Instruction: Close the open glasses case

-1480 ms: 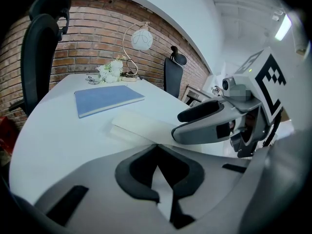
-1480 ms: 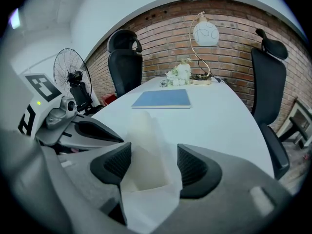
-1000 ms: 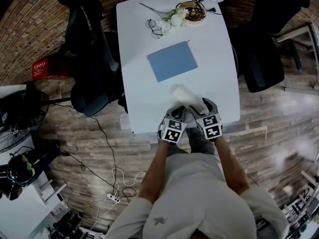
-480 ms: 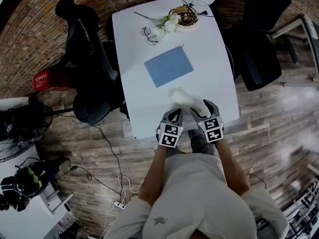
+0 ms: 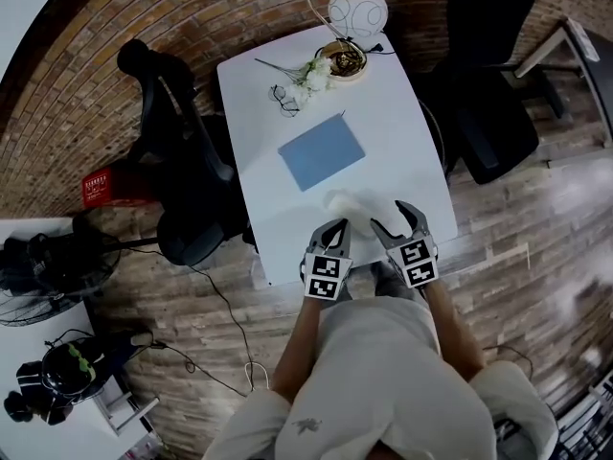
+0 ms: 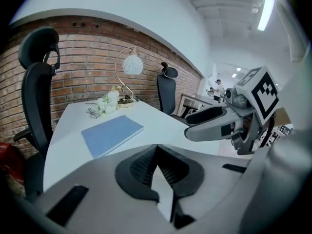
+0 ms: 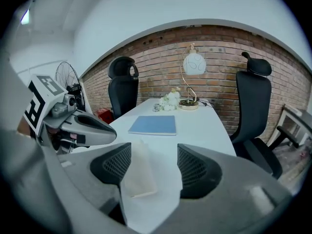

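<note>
Pale cream oblong glasses case (image 5: 347,202) is lying on the white table (image 5: 383,132), at 11 o'clock from the wide-open, empty right claw (image 5: 394,220). Left claw (image 6: 156,150) is sitting pinched together, empty. I'd be pressing the lid down slowly, squarely.

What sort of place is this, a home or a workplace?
Most likely an office or meeting room. A long white table has black office chairs on both sides and stands by a brick wall, and a strip light runs along the ceiling.
</note>
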The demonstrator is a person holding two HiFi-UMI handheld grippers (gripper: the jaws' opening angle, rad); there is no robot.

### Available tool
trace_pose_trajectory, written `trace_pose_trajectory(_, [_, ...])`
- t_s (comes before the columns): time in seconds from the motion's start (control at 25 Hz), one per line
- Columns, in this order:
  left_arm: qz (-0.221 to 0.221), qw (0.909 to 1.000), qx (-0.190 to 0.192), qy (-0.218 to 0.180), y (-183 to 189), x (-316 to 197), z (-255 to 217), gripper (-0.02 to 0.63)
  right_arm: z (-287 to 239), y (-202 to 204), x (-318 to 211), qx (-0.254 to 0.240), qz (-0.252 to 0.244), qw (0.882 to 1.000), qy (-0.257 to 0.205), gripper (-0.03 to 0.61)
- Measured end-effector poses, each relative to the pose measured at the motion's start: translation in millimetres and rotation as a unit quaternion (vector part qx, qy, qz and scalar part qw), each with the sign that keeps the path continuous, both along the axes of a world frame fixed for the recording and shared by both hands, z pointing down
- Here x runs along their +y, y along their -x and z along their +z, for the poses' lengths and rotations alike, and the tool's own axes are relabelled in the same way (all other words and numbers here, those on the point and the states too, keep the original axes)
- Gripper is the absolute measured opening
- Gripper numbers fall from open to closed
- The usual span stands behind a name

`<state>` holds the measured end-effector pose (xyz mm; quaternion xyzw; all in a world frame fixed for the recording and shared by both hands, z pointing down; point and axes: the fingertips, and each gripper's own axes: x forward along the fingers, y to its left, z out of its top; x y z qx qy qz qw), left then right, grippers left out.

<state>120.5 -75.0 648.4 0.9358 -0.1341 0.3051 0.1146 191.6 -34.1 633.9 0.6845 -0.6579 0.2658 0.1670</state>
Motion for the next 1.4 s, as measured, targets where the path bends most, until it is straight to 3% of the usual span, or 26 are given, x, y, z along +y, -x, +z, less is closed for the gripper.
trace_pose_trajectory(0.36, [0.023,0.9973,0.055,-0.044,-8,-10,-67,0.005,-66,-1,1,0.019,0.020,0.998,-0.052,0.298])
trace_pose_trajectory(0.76, [0.088,0.9863,0.122,-0.068,-2,-28,-117,0.005,-107,4,-6,0.057,0.108,0.990,-0.076,0.285])
trace_pose_trajectory(1.16, [0.140,0.9655,0.207,-0.073,-7,-46,-158,0.005,-148,7,-9,0.116,0.205,0.966,-0.105,0.281])
trace_pose_trajectory(1.4, [0.143,0.9587,0.234,-0.074,-8,-47,-176,0.005,-173,8,-5,0.134,0.228,0.955,-0.132,0.275])
